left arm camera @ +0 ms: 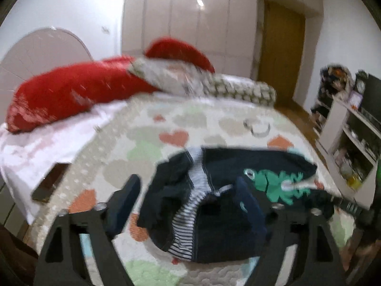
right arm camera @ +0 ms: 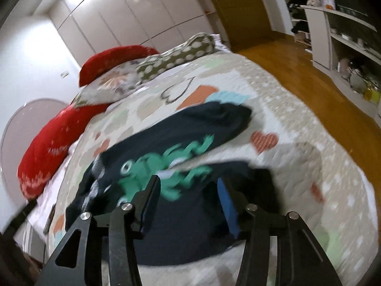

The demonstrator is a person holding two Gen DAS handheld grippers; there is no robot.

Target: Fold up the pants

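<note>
L hand-held gripper point(left arm camera: 188, 202) is hanging w/ jaws spread wide, nothing pinched; R hand-held gripper point(right arm camera: 190, 195) is also standing apart, pads off the cloth. Navy pants point(left arm camera: 228, 219) w/ green frog print are lying bunched on the bed quilt point(left arm camera: 133, 128), directly under both. Beyond: 2 red pillows point(left arm camera: 71, 90), 1 dotted bolster point(left arm camera: 243, 88), dark phone point(left arm camera: 47, 186) at bed edge, shelf unit point(right arm camera: 333, 35), wardrobe point(left arm camera: 185, 16). No legible text.
</note>
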